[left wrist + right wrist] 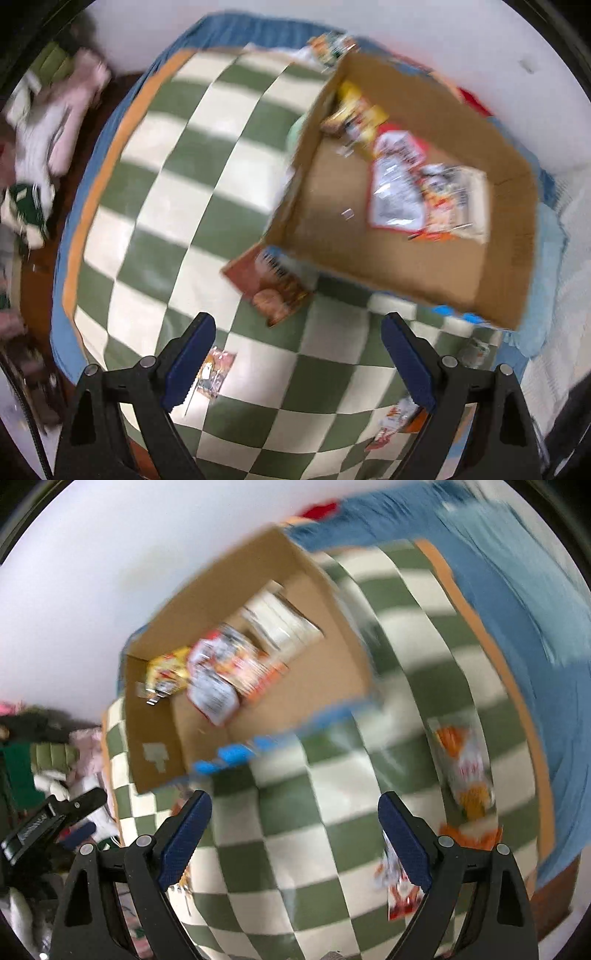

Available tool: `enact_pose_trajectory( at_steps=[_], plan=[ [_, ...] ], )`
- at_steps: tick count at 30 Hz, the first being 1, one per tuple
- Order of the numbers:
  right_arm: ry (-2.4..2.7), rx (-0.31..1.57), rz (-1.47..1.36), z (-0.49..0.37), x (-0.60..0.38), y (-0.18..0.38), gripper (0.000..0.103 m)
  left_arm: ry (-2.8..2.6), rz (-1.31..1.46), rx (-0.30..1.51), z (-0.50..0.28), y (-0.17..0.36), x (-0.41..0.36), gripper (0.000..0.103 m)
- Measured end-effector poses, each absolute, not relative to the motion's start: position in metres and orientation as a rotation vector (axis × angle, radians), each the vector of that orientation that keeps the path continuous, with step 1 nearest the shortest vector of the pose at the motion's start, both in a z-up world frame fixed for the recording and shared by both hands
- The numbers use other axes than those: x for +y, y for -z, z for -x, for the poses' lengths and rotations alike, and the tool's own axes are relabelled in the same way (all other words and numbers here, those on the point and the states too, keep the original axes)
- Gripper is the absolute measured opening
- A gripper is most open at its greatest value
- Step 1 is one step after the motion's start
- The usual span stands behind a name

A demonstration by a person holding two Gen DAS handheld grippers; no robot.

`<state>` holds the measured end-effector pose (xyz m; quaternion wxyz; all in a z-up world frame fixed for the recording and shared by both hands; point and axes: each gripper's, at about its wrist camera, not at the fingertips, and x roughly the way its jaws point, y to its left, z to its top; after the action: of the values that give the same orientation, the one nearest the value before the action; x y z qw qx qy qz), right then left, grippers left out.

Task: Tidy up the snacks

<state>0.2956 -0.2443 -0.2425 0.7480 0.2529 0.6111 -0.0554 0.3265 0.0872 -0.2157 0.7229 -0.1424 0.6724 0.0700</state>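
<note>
1. Near the far edge of the green-and-white checked blanket (pixel 192 206) stands the open brown cardboard box (pixel 436 266); several bright snack packets (pixel 399 184) already lie inside it.
2. Other packets lie loose on the blanket: a brown biscuit packet (pixel 275 291) touching the box's near corner, and an orange-and-white packet (pixel 467 771) near the blanket's right edge.
3. Both claws are apart and hold nothing: left gripper (pixel 299 358), right gripper (pixel 293 836).
4. Risk: both views are blurred, so a hurried descent may miss a flat packet or pinch the blanket.
5. Only the right view shows the orange packet clearly; only the left view shows the biscuit packet.
</note>
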Motion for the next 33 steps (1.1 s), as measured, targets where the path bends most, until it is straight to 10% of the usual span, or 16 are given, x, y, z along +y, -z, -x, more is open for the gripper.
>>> enact_pose_trajectory(
  at_steps=[21, 24, 30, 33],
  plan=[
    [0.318, 1.529, -0.520, -0.235, -0.276, 0.352, 0.094, -0.361, 0.187, 1.650, -0.348, 0.354, 0.074, 0.092],
    [0.314, 1.581, -0.576, -0.233, -0.276, 0.375, 0.094, -0.353, 0.168, 1.636, -0.351, 0.353, 0.072, 0.061],
    [0.307, 1.625, -0.623, -0.236, -0.271, 0.407, 0.093, -0.315, 0.155, 1.617, -0.343, 0.346, 0.078, 0.042],
    [0.301, 1.642, -0.618, -0.239, -0.266, 0.417, 0.069, -0.288, 0.157, 1.613, -0.331, 0.342, 0.083, 0.032]
  ],
)
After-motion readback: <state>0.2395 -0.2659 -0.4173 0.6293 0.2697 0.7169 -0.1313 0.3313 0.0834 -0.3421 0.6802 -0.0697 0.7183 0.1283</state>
